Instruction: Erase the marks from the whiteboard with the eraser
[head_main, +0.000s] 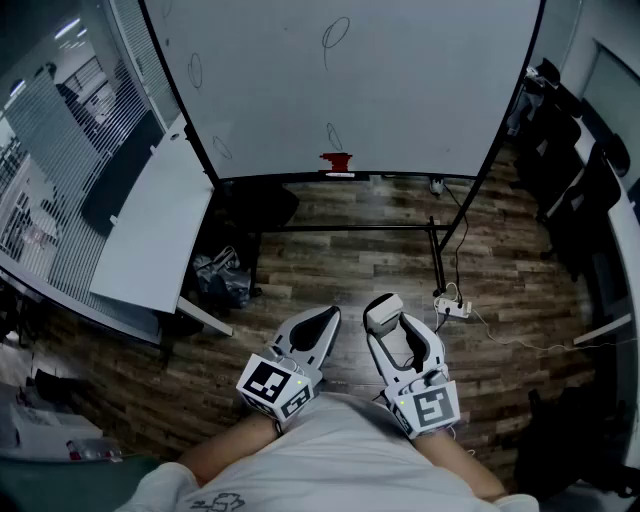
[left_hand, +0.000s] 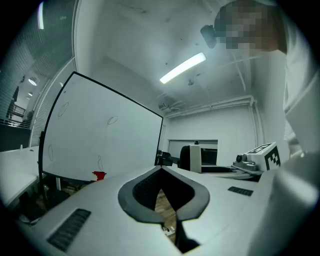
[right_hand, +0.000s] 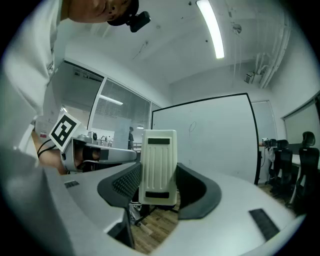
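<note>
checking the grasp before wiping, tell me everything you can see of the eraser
The eraser is a pale off-white block that looks like plastic, with lengthwise ribs on its face and a dark strip near each end. It stands upright, clamped by its long sides between the right tongs, and its upper half rises clear above them. Nothing else touches it. It is held low near the person's body, well apart from the whiteboard.

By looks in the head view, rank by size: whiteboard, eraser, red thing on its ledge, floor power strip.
1. whiteboard, by far.
2. eraser in the right claw, flattered by nearness to the camera.
3. red thing and power strip look about alike, so unranked.
</note>
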